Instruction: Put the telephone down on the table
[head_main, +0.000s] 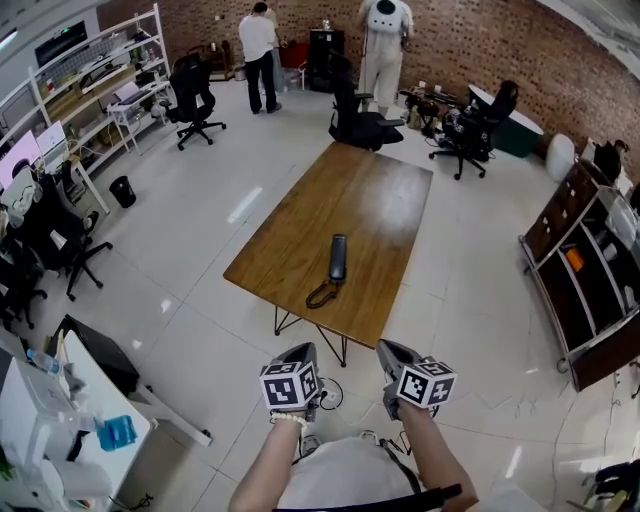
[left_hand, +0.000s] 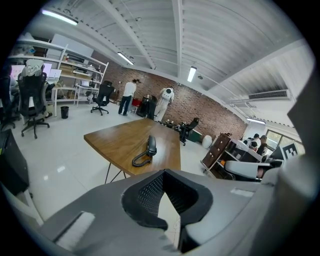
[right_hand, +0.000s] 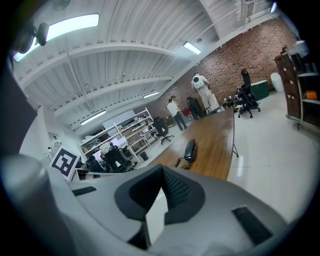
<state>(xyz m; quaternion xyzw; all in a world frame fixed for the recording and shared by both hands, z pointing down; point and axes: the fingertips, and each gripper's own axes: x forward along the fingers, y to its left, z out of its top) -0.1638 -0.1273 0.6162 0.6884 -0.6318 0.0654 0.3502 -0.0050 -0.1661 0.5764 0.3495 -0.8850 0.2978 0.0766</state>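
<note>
Where the telephone lies: the telephone (head_main: 338, 258) is flat on the wooden surface (head_main: 372, 190), near the edge closest to me, touching nothing but its own cord (head_main: 321, 293).
Direction from me: it is straight ahead and well apart from both hand-held grippers, with open floor between us.
Long axis: the handset runs away from me, nearly in line with my forward gaze. Its near end trails the coiled cord toward my left.
Left hand-held gripper (head_main: 302, 350): clenched with nothing between the jaws, held close to my body and pointing toward the surface.
Right hand-held gripper (head_main: 391, 347): its jaws also look closed on nothing, level with the left one.
Nearer side: the handset lies between the lines of my two arms, a little toward the left one, so I judge the left slightly nearer.
Task state: I judge the setting-down done, since the telephone already rests on the surface and I hold nothing.
</note>
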